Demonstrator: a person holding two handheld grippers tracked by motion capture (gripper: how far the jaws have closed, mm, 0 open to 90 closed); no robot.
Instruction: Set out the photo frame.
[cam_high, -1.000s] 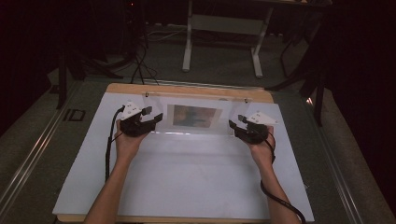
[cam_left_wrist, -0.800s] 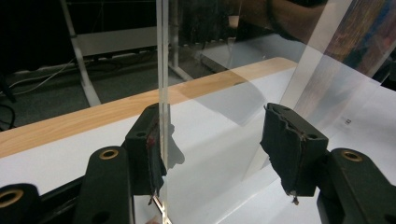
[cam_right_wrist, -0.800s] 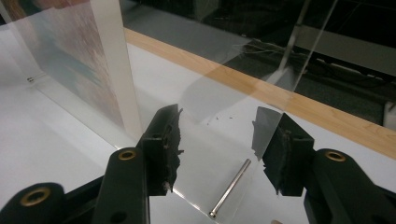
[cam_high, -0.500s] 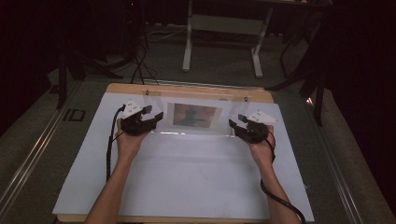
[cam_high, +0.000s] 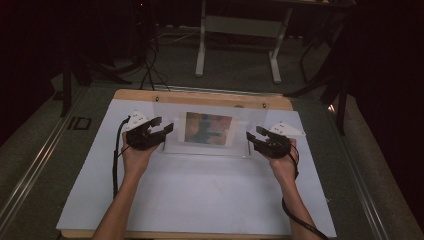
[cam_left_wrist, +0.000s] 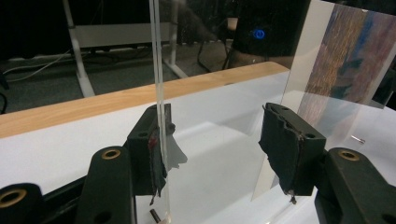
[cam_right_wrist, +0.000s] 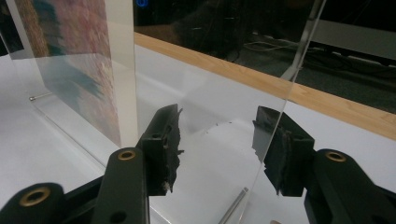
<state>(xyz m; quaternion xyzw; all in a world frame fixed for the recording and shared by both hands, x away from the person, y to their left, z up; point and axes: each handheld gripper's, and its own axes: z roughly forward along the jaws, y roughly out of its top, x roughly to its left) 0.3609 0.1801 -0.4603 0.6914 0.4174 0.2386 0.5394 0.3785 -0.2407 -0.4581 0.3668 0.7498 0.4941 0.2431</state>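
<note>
High view, mid-frame: I bracket the clear frame (cam_high: 207, 131) with left claw (cam_high: 167, 131) and right claw (cam_high: 251, 138) spread, and next must pinch both edges evenly.

left gripper (cam_high: 160, 128): black jaws, brass-ringed screw holes, grey three-cornered plate | right gripper (cam_high: 254, 138): same build | black cables trailing | forearms bare, sleeveless

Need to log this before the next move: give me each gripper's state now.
Left gripper: jaws just closing, open, astride one side edge of the clear acrylic picture frame.
Right gripper: open, jaws astride the frame's other side edge.
</note>
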